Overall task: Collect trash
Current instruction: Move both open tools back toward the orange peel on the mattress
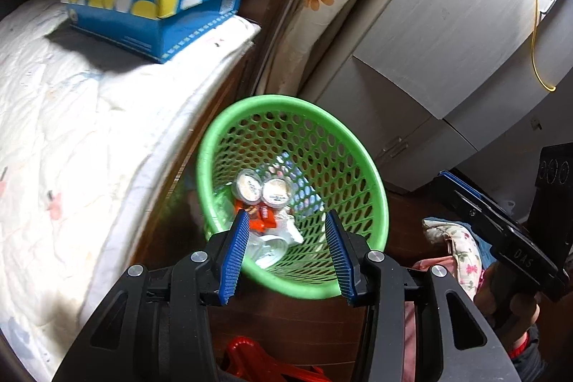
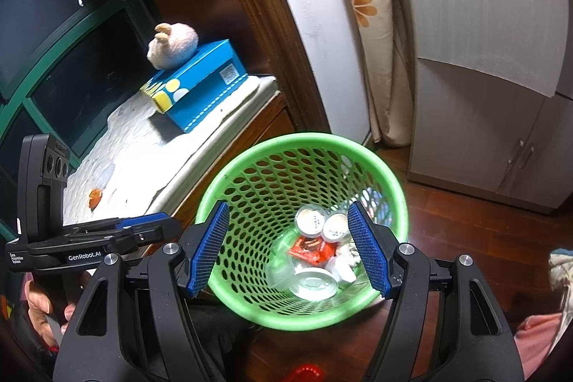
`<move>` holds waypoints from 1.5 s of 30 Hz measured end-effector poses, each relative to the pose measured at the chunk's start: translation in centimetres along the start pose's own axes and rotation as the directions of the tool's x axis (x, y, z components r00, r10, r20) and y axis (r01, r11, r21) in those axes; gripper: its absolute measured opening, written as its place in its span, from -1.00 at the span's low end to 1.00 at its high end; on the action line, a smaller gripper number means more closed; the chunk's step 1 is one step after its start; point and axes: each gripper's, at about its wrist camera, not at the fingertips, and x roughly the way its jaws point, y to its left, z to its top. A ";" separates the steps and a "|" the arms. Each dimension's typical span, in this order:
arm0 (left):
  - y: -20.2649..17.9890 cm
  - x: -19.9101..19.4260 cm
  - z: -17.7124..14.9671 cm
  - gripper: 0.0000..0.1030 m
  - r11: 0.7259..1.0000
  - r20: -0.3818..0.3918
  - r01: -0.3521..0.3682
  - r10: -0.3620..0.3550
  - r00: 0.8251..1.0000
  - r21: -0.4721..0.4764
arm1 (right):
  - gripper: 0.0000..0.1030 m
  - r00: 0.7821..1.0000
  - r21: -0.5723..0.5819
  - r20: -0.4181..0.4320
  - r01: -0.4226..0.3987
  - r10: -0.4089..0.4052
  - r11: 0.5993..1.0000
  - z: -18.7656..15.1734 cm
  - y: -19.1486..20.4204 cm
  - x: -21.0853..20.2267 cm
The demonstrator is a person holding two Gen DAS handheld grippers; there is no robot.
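Observation:
A green mesh waste basket (image 1: 250,110) (image 2: 386,167) stands on the wooden floor beside the bed. Inside it lie two round white lidded cups (image 1: 263,188) (image 2: 322,222), orange wrappers (image 1: 263,219) (image 2: 308,247), crumpled white paper (image 2: 345,262) and a clear round lid (image 2: 313,283). My left gripper (image 1: 288,224) is open and empty above the basket's near rim. My right gripper (image 2: 290,215) is open and empty over the basket's mouth. A small orange scrap (image 2: 95,195) lies on the white bed cover. The right gripper also shows at the right of the left wrist view (image 1: 501,231).
A blue tissue box (image 1: 157,6) (image 2: 200,88) with a plush toy (image 2: 173,47) on top sits on the white quilted bed cover (image 1: 71,131). Grey cabinets (image 2: 483,95) stand at the right. A red object (image 1: 258,364) lies on the floor. Floral fabric (image 1: 462,246) lies at right.

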 end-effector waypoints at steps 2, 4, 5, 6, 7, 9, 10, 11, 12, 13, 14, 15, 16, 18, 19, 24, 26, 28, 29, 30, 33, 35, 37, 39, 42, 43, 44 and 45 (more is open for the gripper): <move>1.0 -1.0 -0.2 -0.18 1.000 0.012 -0.018 0.018 1.000 -0.016 | 0.34 1.000 -0.013 -0.004 -0.011 0.011 1.000 0.1 0.7 0.1; 2.1 -2.1 -0.4 -0.18 0.998 0.032 -0.044 0.045 0.998 -0.035 | 0.34 1.000 -0.029 -0.010 -0.022 0.022 0.999 0.2 1.5 0.4; 2.7 -2.6 -0.5 -0.18 0.997 0.039 -0.056 0.057 0.998 -0.045 | 0.34 1.000 -0.038 -0.011 -0.026 0.025 0.999 0.2 2.0 0.5; 3.3 -3.2 -0.5 -0.18 0.996 0.049 -0.070 0.073 0.996 -0.056 | 0.35 0.999 -0.048 -0.013 -0.031 0.031 0.998 0.2 2.5 0.7; 3.9 -3.7 -0.6 -0.13 0.994 0.060 -0.089 0.093 0.994 -0.065 | 0.35 0.999 -0.055 -0.016 -0.038 0.037 0.998 0.3 2.9 0.8; 5.2 -5.1 -0.8 -0.10 0.988 0.084 -0.132 0.139 0.987 -0.086 | 0.37 0.999 -0.070 -0.021 -0.049 0.048 0.996 0.3 3.9 1.1; 5.8 -5.6 -0.8 -0.10 0.985 0.092 -0.145 0.154 0.984 -0.097 | 0.37 0.998 -0.079 -0.025 -0.054 0.052 0.995 0.3 4.3 1.4; 6.4 -6.1 -0.7 -0.10 0.981 0.100 -0.160 0.171 0.980 -0.109 | 0.37 0.998 -0.087 -0.030 -0.062 0.060 0.994 0.3 4.9 1.6; 7.2 -6.7 -0.8 -0.08 0.975 0.109 -0.184 0.197 0.974 -0.122 | 0.38 0.997 -0.095 -0.033 -0.069 0.066 0.993 0.3 5.3 1.8; 7.8 -7.2 -0.8 -0.02 0.969 0.116 -0.206 0.222 0.968 -0.134 | 0.38 0.997 -0.103 -0.036 -0.075 0.072 0.992 0.2 5.8 1.9; 8.6 -7.8 -0.8 0.01 0.962 0.122 -0.228 0.247 0.961 -0.149 | 0.38 0.996 -0.111 -0.040 -0.082 0.078 0.990 0.3 6.3 2.1; 9.5 -8.3 -0.8 0.05 0.954 0.126 -0.248 0.270 0.955 -0.168 | 0.38 0.996 -0.117 -0.043 -0.089 0.084 0.989 0.3 6.7 2.3; 10.4 -8.7 -0.9 0.05 0.948 0.128 -0.260 0.285 0.950 -0.183 | 0.38 0.995 -0.122 -0.044 -0.095 0.090 0.988 0.3 7.1 2.4; 12.4 -9.6 -0.9 0.06 0.932 0.130 -0.292 0.324 0.937 -0.214 | 0.38 0.994 -0.130 -0.045 -0.106 0.100 0.986 0.4 7.9 2.7; 13.3 -10.0 -0.9 0.09 0.922 0.131 -0.312 0.347 0.929 -0.227 | 0.38 0.993 -0.134 -0.047 -0.111 0.106 0.985 0.5 8.3 2.8; 18.5 -11.5 -1.3 0.09 0.871 0.117 -0.384 0.435 0.893 -0.305 | 0.38 0.989 -0.152 -0.063 -0.143 0.135 0.978 0.5 10.2 3.5; 20.4 -11.5 -1.4 0.09 0.854 0.096 -0.410 0.459 0.883 -0.320 | 0.38 0.987 -0.167 -0.075 -0.153 0.142 0.974 0.6 11.1 3.9; 22.0 -11.3 -1.4 0.09 0.848 0.077 -0.422 0.467 0.881 -0.320 | 0.38 0.985 -0.180 -0.087 -0.164 0.150 0.970 0.6 11.9 4.5; 22.5 -11.2 -1.5 0.09 0.845 0.070 -0.432 0.475 0.877 -0.314 | 0.38 0.984 -0.188 -0.091 -0.169 0.154 0.968 0.7 12.3 4.7; 23.0 -11.1 -1.4 0.10 0.844 0.064 -0.440 0.479 0.875 -0.306 | 0.38 0.983 -0.193 -0.094 -0.174 0.158 0.966 0.7 12.7 4.9; 24.3 -10.5 -1.4 0.09 0.855 0.046 -0.431 0.462 0.886 -0.288 | 0.38 0.979 -0.208 -0.109 -0.190 0.170 0.959 1.1 13.8 5.6; 24.8 -10.1 -1.4 0.10 0.856 0.037 -0.437 0.464 0.885 -0.277 | 0.38 0.977 -0.219 -0.116 -0.198 0.176 0.955 1.3 14.6 6.2; 25.4 -10.0 -1.3 0.10 0.862 0.039 -0.428 0.454 0.890 -0.271 | 0.38 0.975 -0.230 -0.123 -0.207 0.183 0.951 1.5 15.5 6.7; 25.9 -9.8 -1.2 0.10 0.865 0.040 -0.428 0.453 0.891 -0.262 | 0.38 0.973 -0.242 -0.132 -0.216 0.188 0.946 1.6 16.4 7.2; 26.3 -9.6 -1.1 0.10 0.868 0.043 -0.432 0.455 0.890 -0.245 | 0.38 0.970 -0.261 -0.144 -0.228 0.195 0.938 1.8 17.7 8.0; 26.4 -9.5 -1.0 0.09 0.871 0.046 -0.428 0.451 0.892 -0.242 | 0.38 0.969 -0.265 -0.148 -0.232 0.198 0.936 1.9 18.1 8.3; 26.4 -9.5 -1.0 0.09 0.872 0.051 -0.428 0.451 0.891 -0.237 | 0.38 0.968 -0.269 -0.152 -0.237 0.202 0.933 1.9 18.6 8.5; 26.3 -9.4 -1.0 0.09 0.874 0.054 -0.429 0.451 0.891 -0.230 | 0.38 0.966 -0.273 -0.155 -0.241 0.205 0.931 2.0 18.9 8.7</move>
